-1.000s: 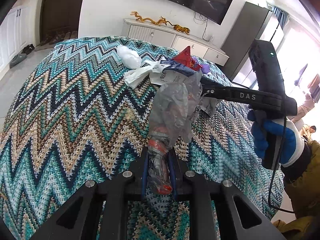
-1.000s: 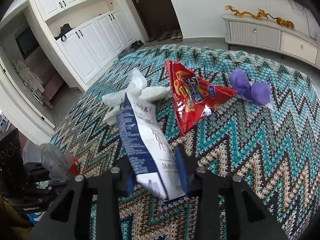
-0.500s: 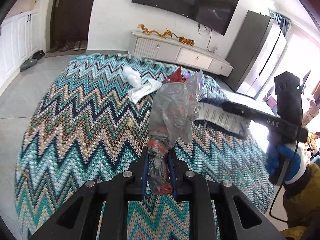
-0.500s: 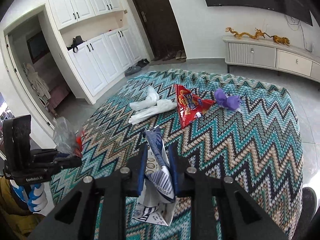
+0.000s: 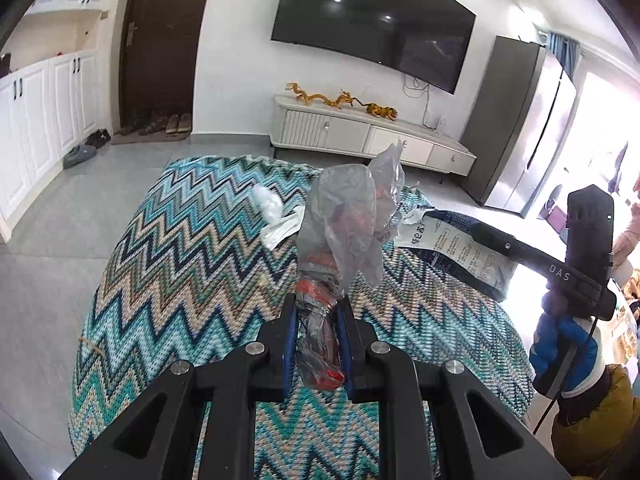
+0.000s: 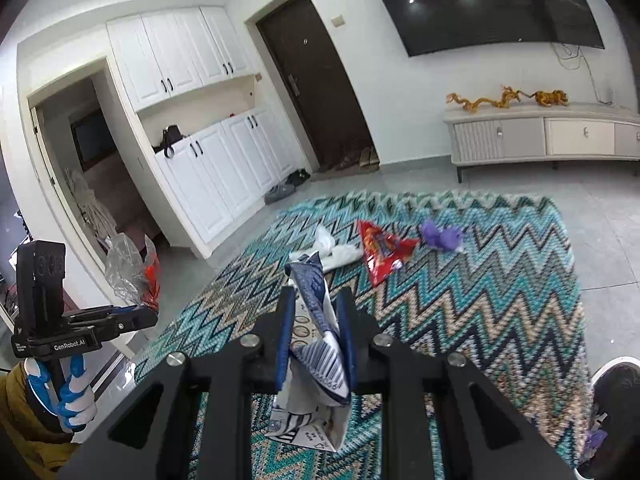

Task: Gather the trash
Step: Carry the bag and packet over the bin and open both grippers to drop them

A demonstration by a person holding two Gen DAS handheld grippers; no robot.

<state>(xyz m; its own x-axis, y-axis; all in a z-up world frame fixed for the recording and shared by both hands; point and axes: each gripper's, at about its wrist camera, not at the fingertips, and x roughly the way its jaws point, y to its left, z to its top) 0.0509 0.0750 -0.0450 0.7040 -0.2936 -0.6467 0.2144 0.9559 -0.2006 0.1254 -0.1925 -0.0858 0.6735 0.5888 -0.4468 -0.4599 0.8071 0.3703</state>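
Left wrist view: left gripper (image 5: 316, 326) clamps clear plastic wrapper (image 5: 348, 220); right gripper (image 6: 316, 320) pinches blue-white pouch (image 6: 316, 344), both above zigzag rug (image 6: 480, 300).

I hold a crumpled clear plastic wrapper (image 5: 348, 240) and a blue-white paper packet (image 6: 316, 344); a red triangular snack bag (image 6: 380, 250) lies on the rug.

Snack bag (image 6: 382, 250) on rug (image 6: 480, 300), between tissue (image 6: 340, 256) and wrapper (image 6: 442, 237)
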